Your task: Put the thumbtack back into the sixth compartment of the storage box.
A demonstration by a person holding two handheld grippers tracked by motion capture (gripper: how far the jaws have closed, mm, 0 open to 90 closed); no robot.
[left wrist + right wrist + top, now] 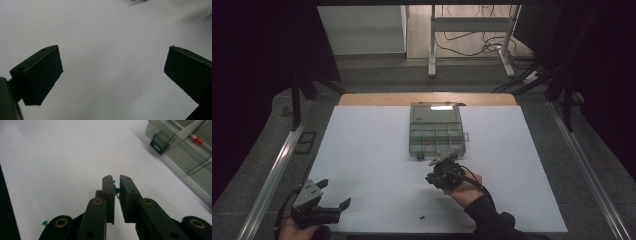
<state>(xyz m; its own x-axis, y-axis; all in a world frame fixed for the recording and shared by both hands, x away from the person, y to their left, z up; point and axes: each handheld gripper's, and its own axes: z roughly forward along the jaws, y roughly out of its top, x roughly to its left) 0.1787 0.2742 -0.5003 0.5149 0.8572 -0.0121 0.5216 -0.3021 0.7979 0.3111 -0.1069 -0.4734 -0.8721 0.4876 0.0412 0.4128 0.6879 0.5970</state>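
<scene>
Nearest the person, the left gripper (334,194) rests at the near left corner of the white table (362,150), its jaws spread wide over bare surface and holding nothing. A small dark speck (423,217) lies near the front edge (probably another pin, too small to tell). Further in, the right gripper (116,188) is clenched on a blue pushpin (114,187), pinched between the jaw tips just short of the clear compartment box (437,132). The step in hand looks like carrying the pin to the box; next it needs lifting over the near wall and releasing into a compartment. The right gripper view reveals a green pushpin (44,222) on the table and a red one (198,140) inside the box.
</scene>
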